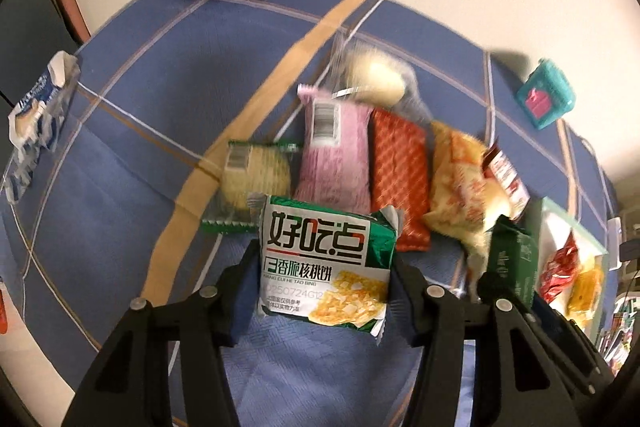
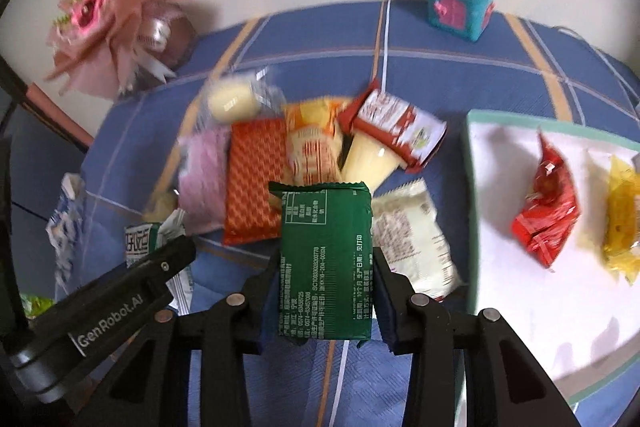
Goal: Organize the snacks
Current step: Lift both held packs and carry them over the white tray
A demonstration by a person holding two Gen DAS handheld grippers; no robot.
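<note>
My left gripper (image 1: 324,267) is shut on a white and green walnut biscuit packet (image 1: 324,263), held above the blue checked cloth. My right gripper (image 2: 326,279) is shut on a dark green snack packet (image 2: 326,259), seen back side up; it also shows in the left wrist view (image 1: 514,259). Behind both lies a pile of snacks: a pink packet (image 1: 334,155), an orange-red packet (image 1: 400,179), a yellow-orange packet (image 1: 460,183), a pale round cake (image 1: 256,175) and a white bun (image 1: 374,79). A white tray (image 2: 520,307) at the right holds a red packet (image 2: 548,211) and a yellow packet (image 2: 624,223).
A teal box (image 2: 460,3) stands at the back by the wall. A pink bouquet (image 2: 116,23) lies at the back left. A blue and white packet (image 1: 36,119) lies at the cloth's left edge. A white printed packet (image 2: 416,239) lies beside the tray.
</note>
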